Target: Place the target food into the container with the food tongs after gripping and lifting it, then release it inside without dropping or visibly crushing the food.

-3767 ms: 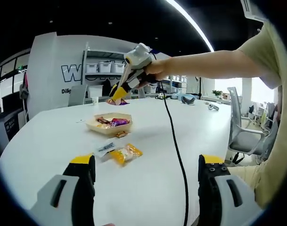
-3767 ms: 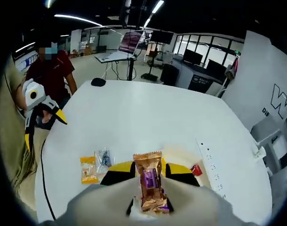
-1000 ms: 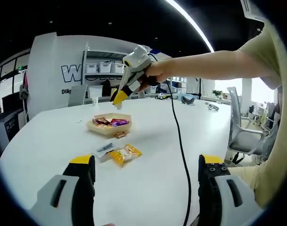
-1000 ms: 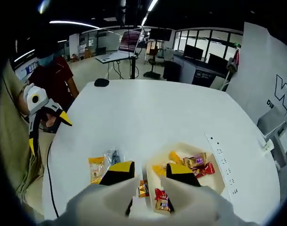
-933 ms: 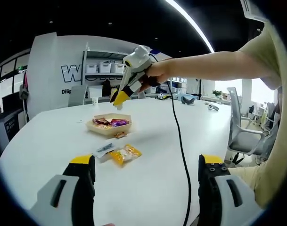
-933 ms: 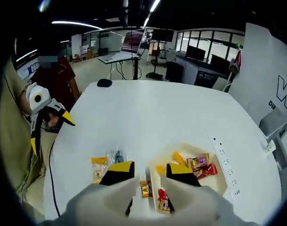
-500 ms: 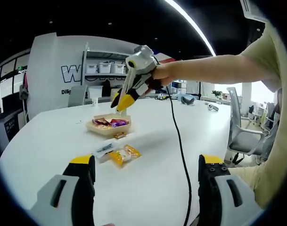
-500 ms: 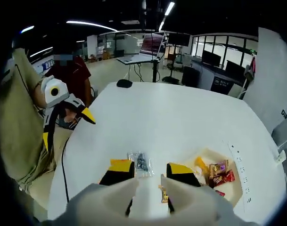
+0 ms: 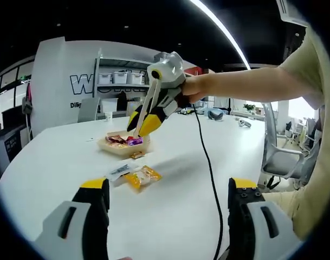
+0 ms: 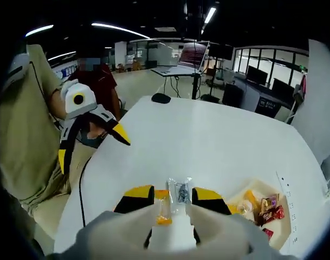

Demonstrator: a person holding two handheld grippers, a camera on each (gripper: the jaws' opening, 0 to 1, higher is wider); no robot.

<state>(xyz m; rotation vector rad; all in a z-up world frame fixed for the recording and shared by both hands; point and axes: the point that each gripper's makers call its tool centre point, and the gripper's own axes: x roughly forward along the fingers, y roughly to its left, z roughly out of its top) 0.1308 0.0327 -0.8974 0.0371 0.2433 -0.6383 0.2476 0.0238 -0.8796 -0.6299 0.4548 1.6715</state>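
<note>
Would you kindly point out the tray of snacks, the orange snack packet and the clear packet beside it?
tray of snacks (image 9: 111,147): left gripper view, front wall.
orange snack packet (image 9: 143,176): left gripper view, middle of wrapper.
clear packet (image 10: 180,193): right gripper view, middle, between the jaw tips.

Plain white round surface (image 9: 170,189). Pale tan shallow paper tray (image 9: 124,145) w/ red, purple, orange wrappers. Orange-yellow snack packet (image 9: 142,177); clear packet w/ dark bits (image 10: 179,192). Right gripper (image 9: 143,120): white-grey body, yellow-black tips. Left gripper (image 10: 91,143) same colours. Black cable (image 9: 208,162).
</note>
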